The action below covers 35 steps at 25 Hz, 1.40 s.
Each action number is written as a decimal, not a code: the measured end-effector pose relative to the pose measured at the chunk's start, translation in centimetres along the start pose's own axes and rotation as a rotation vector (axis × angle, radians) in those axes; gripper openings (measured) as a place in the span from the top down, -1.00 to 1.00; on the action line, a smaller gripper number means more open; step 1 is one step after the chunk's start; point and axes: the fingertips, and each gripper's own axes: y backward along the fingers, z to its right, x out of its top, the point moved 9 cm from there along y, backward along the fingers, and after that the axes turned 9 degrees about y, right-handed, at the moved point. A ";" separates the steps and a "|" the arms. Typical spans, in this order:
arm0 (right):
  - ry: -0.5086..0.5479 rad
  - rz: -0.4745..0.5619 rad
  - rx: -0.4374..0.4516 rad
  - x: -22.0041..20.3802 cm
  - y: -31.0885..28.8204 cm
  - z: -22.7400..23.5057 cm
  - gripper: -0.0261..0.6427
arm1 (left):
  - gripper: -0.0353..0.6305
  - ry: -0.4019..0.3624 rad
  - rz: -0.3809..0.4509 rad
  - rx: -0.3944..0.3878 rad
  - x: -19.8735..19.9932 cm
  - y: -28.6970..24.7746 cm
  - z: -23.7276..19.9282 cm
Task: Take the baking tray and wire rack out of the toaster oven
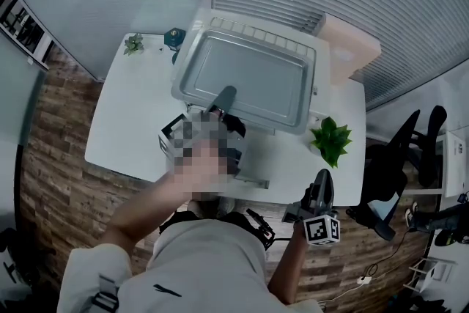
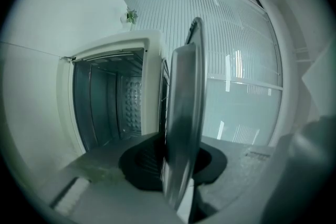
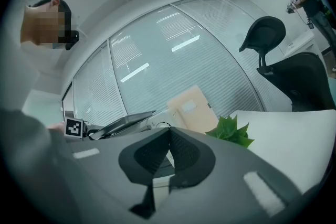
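left gripper pinches the tray by its 6 o'clock rim to carry it level, while right gripper waits closed and empty at 5 o'clock.

1. Head view, centre: toaster oven is mostly hidden under the baking tray; only its back edge and right side show.
2. Left gripper: only the dark jaw end shows at the tray's near rim, the rest is masked.
3. Left gripper view: the tray is edge-on and covers the right part of the oven opening; wire rack can't be told.
4. Teal object, upper left of frame: too small to tell.
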 end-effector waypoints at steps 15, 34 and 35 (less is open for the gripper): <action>-0.005 -0.015 0.032 -0.2 0.4 -0.3 0.95 | 0.18 -0.080 0.006 -0.027 0.2 0.6 1.0; -0.022 -0.036 0.079 -0.8 0.3 -1.6 0.95 | -0.01 -0.186 0.022 -0.015 0.4 4.7 1.3; -0.022 -0.038 0.081 -0.8 0.3 -1.8 0.95 | -0.01 -0.185 0.024 -0.017 0.4 5.2 1.1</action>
